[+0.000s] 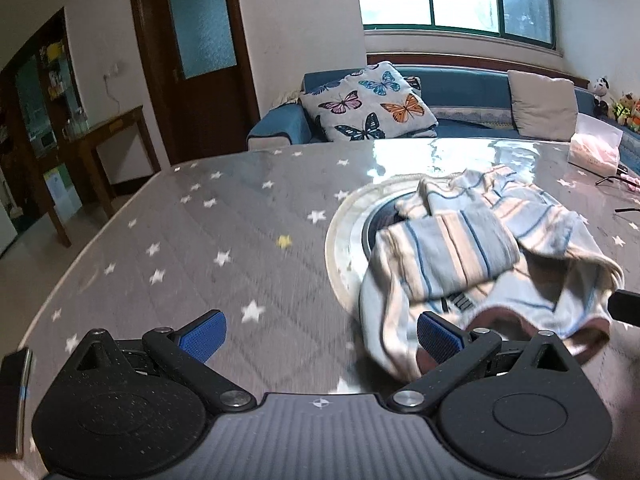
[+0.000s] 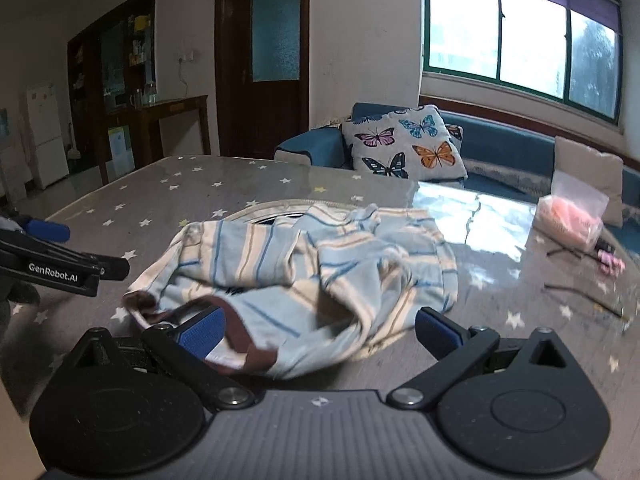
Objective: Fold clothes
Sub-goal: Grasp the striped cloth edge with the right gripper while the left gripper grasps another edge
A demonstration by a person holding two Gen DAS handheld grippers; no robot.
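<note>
A crumpled striped garment [image 1: 472,256], light blue, cream and tan with a dark maroon hem, lies in a heap on the grey star-patterned table [image 1: 200,240]. In the right wrist view the same garment [image 2: 304,268] fills the middle. My left gripper [image 1: 320,334] is open above bare tabletop, its right finger close to the garment's near left edge. My right gripper [image 2: 318,330] is open too, and the garment's maroon hem lies between its blue pads without being pinched. The left gripper [image 2: 52,236] also shows at the left edge of the right wrist view.
Under the garment sits a round inset ring [image 1: 344,224] in the table. A clear bag of pink items [image 2: 572,216] and thin dark sticks [image 2: 580,296] lie at the table's right. Behind stand a blue sofa [image 1: 460,88], a butterfly cushion [image 1: 368,104] and a dark door.
</note>
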